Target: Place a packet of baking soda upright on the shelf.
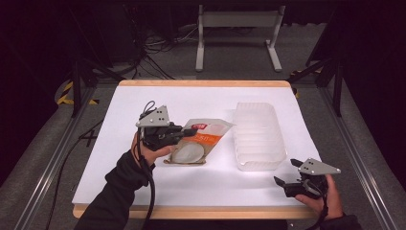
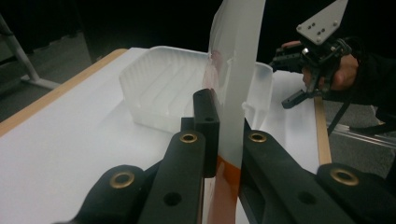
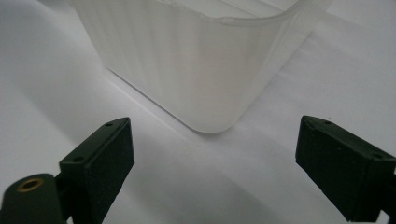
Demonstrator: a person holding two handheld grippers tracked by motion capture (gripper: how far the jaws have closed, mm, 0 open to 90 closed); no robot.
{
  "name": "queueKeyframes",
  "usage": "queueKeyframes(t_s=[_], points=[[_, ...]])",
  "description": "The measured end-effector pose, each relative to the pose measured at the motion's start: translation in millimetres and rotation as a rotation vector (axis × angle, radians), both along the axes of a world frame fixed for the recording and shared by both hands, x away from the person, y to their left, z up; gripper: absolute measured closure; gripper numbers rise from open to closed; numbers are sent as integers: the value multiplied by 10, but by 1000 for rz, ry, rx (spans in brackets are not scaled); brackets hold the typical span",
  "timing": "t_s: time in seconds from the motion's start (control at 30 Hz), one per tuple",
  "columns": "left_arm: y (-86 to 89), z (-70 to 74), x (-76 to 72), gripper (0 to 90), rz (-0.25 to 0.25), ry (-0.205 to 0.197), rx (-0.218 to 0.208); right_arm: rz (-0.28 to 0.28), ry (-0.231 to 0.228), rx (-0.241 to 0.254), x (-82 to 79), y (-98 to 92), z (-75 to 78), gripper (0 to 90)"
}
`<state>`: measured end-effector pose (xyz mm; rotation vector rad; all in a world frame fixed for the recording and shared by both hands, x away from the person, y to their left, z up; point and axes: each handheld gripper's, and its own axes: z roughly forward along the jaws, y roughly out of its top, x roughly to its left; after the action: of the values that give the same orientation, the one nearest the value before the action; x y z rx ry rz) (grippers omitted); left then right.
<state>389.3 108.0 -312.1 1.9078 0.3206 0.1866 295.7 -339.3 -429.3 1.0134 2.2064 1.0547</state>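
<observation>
A flat, glossy snack pouch point(image 1: 198, 141) — white film with an orange band and a round pale window — is clamped between the black pads of the left gripper point(image 1: 184, 132), seen edge-on and upright in the left gripper view, its lower end near the white table point(image 1: 143, 187). Just right of it stands a translucent, ribbed plastic bin point(image 1: 257, 136) with rounded corners. The right gripper point(image 1: 287, 173) rests near the bin's front corner — jaws spread wide, with nothing between them, well apart from the pouch.
</observation>
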Motion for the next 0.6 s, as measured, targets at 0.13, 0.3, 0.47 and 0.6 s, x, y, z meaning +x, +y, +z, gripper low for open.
queueKeyframes(t_s=[0.13,0.3,0.47,0.6], points=[[-119,40,67,898,-20,2,-16,-1,3,11,-3,-11,3,121],[-313,54,169,898,-38,21,-40,-1,6,17,-7,-10,6,121],[-486,81,260,899,-59,33,-53,1,11,15,1,-16,-6,120],[-643,168,299,898,-73,14,-53,-1,8,20,-2,-23,-2,120]])
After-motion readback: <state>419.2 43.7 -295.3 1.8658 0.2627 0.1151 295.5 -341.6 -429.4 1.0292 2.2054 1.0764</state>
